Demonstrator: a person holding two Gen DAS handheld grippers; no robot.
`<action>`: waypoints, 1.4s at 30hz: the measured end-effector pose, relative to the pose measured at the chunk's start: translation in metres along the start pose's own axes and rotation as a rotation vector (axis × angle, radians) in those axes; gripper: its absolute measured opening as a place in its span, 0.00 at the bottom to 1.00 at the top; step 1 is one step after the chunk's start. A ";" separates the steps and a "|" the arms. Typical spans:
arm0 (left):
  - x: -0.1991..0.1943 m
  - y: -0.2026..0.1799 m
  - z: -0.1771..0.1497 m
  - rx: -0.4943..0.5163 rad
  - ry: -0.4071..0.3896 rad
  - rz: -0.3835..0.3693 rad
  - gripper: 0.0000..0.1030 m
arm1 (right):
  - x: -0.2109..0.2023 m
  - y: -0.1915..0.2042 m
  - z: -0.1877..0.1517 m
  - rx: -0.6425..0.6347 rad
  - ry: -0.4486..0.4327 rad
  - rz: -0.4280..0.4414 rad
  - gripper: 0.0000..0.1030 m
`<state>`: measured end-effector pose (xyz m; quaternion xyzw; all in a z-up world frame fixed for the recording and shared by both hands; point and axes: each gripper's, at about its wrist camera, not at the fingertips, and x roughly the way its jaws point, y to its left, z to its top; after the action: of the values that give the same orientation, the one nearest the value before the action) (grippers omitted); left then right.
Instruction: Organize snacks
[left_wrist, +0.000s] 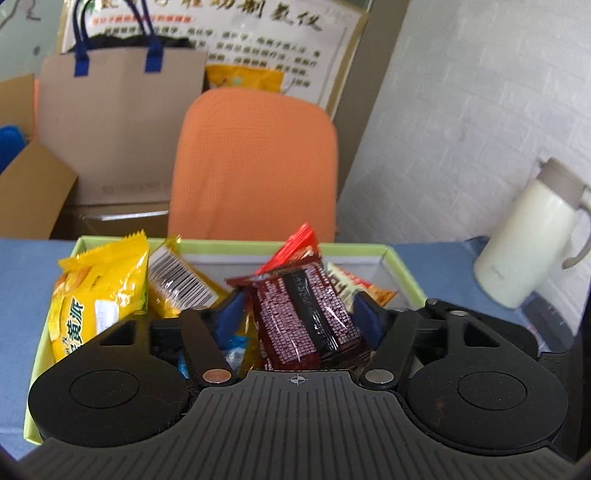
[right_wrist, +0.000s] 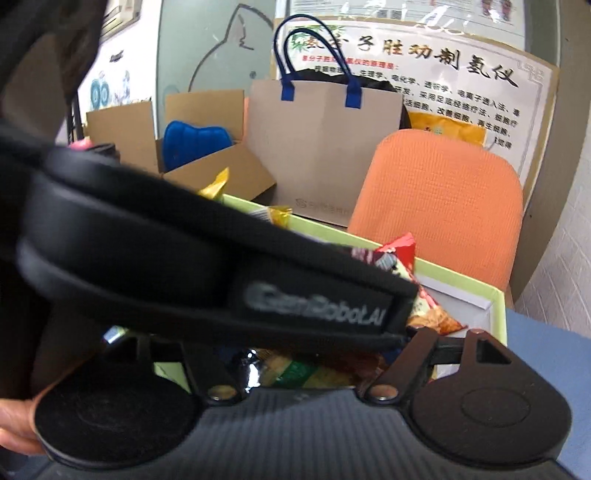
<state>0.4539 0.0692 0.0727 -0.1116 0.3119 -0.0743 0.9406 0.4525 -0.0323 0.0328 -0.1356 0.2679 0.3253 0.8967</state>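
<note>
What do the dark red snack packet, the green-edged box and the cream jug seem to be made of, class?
Dark red snack packet: glossy plastic film, judging by sharp glints and creases.
Green-edged box: probably cardboard with a matte finish; thin, flat, straight walls.
Cream jug: hard, smooth shell with a soft sheen, either plastic or coated metal; its beige lid and handle look plastic.

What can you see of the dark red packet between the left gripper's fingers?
The dark red packet is a glossy, crinkled plastic wrapper with small white print and a black central band. It stands nearly upright, tilted slightly, between the left gripper's blue-padded fingers, above the green box of snacks. Whether the pads grip it is unclear.
</note>
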 end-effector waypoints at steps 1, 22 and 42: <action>-0.008 -0.002 0.001 -0.005 -0.018 0.001 0.60 | -0.012 -0.001 0.001 0.003 -0.028 -0.007 0.84; -0.116 0.022 -0.161 -0.311 0.172 -0.024 0.65 | -0.121 0.098 -0.130 0.070 0.058 0.087 0.91; -0.106 -0.010 -0.147 -0.182 0.201 -0.128 0.22 | -0.129 0.100 -0.122 0.060 0.016 0.055 0.48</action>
<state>0.2798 0.0573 0.0209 -0.2080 0.4020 -0.1165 0.8841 0.2562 -0.0739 -0.0007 -0.1036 0.2883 0.3404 0.8890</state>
